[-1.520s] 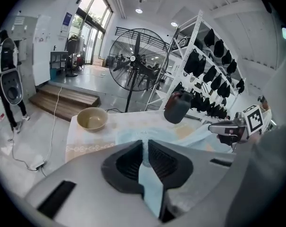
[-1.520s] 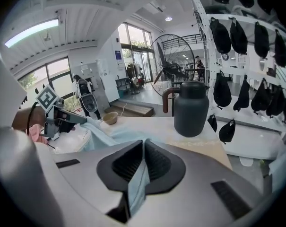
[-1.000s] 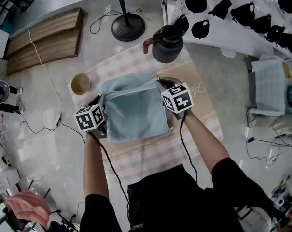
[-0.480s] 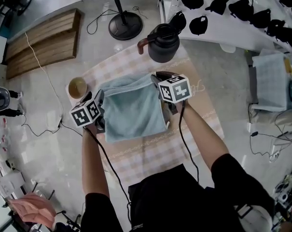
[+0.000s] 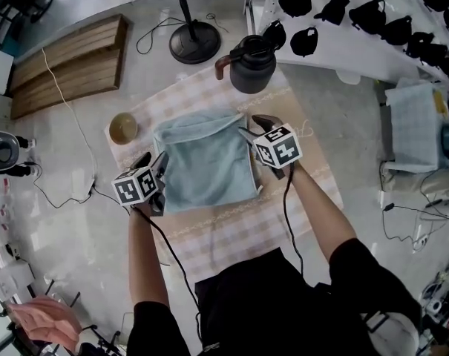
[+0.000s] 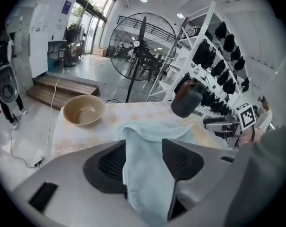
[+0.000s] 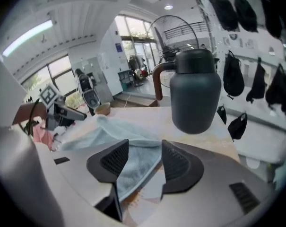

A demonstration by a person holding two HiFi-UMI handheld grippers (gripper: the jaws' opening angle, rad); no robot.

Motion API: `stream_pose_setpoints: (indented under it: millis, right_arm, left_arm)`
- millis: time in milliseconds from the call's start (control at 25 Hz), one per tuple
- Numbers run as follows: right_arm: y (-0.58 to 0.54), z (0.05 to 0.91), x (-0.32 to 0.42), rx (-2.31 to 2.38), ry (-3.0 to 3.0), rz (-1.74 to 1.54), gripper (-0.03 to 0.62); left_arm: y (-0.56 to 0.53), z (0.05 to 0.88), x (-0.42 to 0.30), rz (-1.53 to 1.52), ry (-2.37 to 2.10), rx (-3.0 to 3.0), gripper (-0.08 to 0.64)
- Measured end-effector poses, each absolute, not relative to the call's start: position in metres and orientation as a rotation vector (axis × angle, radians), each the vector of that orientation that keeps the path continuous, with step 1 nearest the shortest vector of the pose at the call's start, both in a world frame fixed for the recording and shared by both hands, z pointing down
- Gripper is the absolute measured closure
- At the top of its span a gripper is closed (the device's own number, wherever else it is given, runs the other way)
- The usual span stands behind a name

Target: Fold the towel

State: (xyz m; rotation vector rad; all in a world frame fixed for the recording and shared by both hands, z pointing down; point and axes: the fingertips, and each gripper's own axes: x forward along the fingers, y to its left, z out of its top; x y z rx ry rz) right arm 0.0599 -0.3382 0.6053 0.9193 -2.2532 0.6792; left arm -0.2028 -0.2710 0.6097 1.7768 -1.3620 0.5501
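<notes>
Jaws just opened wide, my left gripper [image 5: 159, 170] at 8 o'clock of the towel [image 5: 208, 162] and right gripper [image 5: 252, 126] at 2 o'clock leave its edges loose between them on the counter [image 5: 235, 232]; a second ago both pinched it.

No readable text, brand or number anywhere. Marker cube [image 5: 137, 186] on the left gripper [image 5: 156, 162], head view lower left: black-and-white square codes only, no letters. Same for the marker cube [image 5: 277, 147] on the right gripper [image 5: 251, 124], centre right. Blue wall sign [image 6: 67, 6] at upper left of the left gripper view: too small to read. Blue sign [image 7: 119, 46] by the windows, right gripper view upper centre: also illegible
</notes>
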Motion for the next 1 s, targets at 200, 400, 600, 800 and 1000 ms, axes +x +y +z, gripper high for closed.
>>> stream_pose_setpoints:
  millis: [200, 400, 600, 800, 1000]
  right_arm:
    - [-0.331, 0.614, 0.058, 0.756, -2.205, 0.352, 0.387]
    - [-0.340, 0.627, 0.044, 0.597, -2.143, 0.055, 0.387]
    - [-0.351, 0.641, 0.034, 0.492, -2.131, -0.133, 0.387]
    - [-0.367, 0.651, 0.034, 0.508, -2.140, -0.133, 0.480]
    - [-0.393, 0.638, 0.036, 0.648, -2.239, 0.038, 0.572]
  left_arm:
    - [-0.272, 0.619, -0.184, 0.880, -1.286, 1.946, 0.322]
    - [-0.271, 0.647, -0.171, 1.409, -1.183, 2.135, 0.322]
    - [-0.301, 0.640, -0.165, 1.806, -1.240, 2.275, 0.322]
    - [-0.314, 0.658, -0.161, 2.074, -1.038, 2.287, 0.358]
    - [-0.340, 0.650, -0.170, 1.905, -1.192, 2.254, 0.538]
